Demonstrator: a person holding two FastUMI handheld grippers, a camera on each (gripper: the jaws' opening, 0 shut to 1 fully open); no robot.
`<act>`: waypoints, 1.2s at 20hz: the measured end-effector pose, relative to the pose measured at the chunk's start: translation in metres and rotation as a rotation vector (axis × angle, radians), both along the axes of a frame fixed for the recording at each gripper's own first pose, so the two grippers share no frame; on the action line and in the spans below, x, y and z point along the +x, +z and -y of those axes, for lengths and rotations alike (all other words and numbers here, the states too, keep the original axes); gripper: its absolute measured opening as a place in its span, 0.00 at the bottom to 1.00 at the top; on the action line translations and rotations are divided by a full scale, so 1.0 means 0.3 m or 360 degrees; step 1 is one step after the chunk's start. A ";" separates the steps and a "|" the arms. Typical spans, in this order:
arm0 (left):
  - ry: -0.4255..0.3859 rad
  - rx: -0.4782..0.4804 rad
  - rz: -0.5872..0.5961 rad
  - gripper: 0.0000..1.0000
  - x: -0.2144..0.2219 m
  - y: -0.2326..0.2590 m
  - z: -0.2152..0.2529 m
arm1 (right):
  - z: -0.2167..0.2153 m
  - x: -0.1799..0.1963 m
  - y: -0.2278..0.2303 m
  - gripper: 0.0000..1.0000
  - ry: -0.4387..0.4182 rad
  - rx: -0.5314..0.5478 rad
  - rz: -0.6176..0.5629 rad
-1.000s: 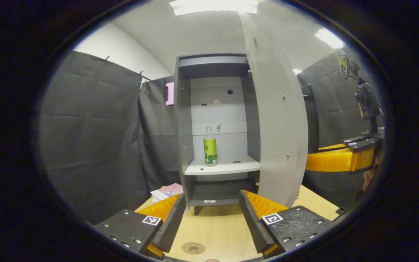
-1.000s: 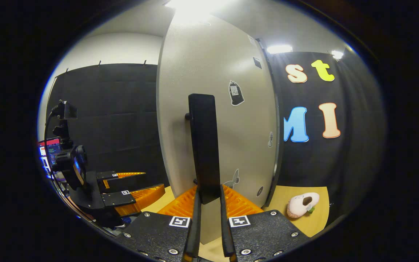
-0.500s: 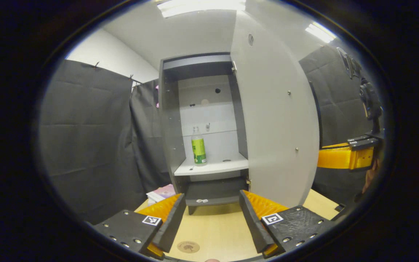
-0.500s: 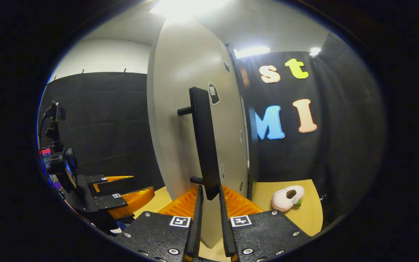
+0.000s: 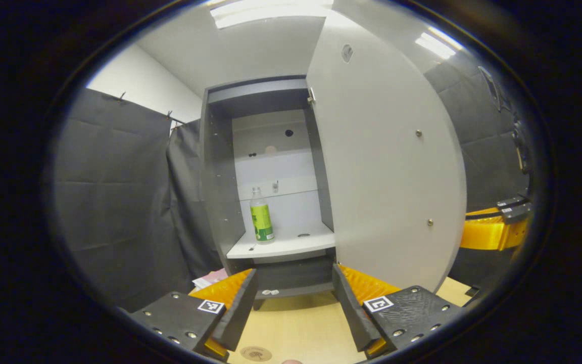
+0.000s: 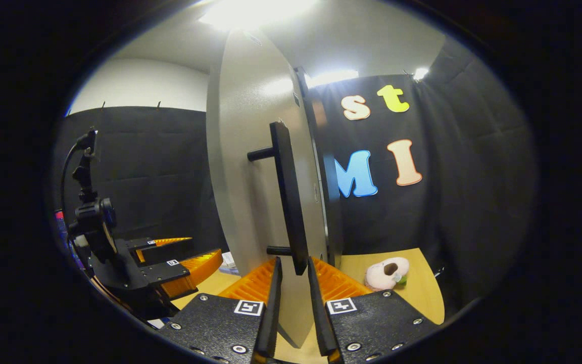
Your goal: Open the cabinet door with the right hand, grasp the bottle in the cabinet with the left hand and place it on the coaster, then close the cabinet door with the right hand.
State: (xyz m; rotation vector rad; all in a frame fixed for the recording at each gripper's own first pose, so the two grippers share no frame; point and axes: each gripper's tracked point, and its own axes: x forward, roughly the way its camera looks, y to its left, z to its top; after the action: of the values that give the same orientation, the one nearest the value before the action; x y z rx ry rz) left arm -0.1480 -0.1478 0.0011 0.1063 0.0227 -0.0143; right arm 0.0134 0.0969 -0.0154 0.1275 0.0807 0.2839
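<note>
No readable text here.
The bottle (image 5: pixel 261 217) wears a green label, its print too small to make out.

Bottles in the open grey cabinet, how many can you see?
1: a clear plastic bottle with a green label stands upright on the white middle shelf, left side. The door may hide others.

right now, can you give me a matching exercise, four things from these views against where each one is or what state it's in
Things:
1. bottle
2. coaster
3. door handle
4. left gripper

Place or state:
A. on the table, near the left gripper's fingers
B. open, holding nothing
C. upright on the white cabinet shelf
D. between the right gripper's fingers

Pairs: 1-C, 2-A, 3-D, 4-B
</note>
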 end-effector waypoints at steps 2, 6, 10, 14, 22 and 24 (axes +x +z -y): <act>0.0022 -0.0042 -0.0004 0.89 0.073 -0.008 -0.053 | 0.024 -0.050 -0.028 0.44 -0.0050 -0.0024 -0.0009; 0.0078 -0.0095 0.0031 0.86 0.318 0.023 -0.187 | 0.075 -0.079 -0.037 0.80 -0.0162 -0.0047 -0.0025; 0.0092 -0.0023 0.0070 0.84 0.622 0.049 -0.265 | 0.104 -0.034 -0.041 0.90 -0.0290 -0.0053 -0.0080; 0.0067 -0.0005 0.0108 0.83 0.829 0.042 -0.287 | 0.119 -0.048 -0.041 0.94 -0.0392 -0.0158 -0.0057; 0.0054 -0.0016 0.0112 0.84 1.086 -0.027 -0.377 | 0.132 -0.154 -0.229 0.95 -0.0569 -0.0411 -0.0233; 0.0051 -0.0042 0.0121 0.84 1.144 -0.022 -0.394 | 0.122 -0.151 -0.257 0.95 -0.0626 -0.0389 -0.0285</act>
State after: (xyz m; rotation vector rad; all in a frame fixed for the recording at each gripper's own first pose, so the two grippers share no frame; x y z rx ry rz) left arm 0.1953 -0.0295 -0.0056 0.0801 -0.0520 0.0212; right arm -0.0319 0.0603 -0.0924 -0.0753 0.2630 -0.1318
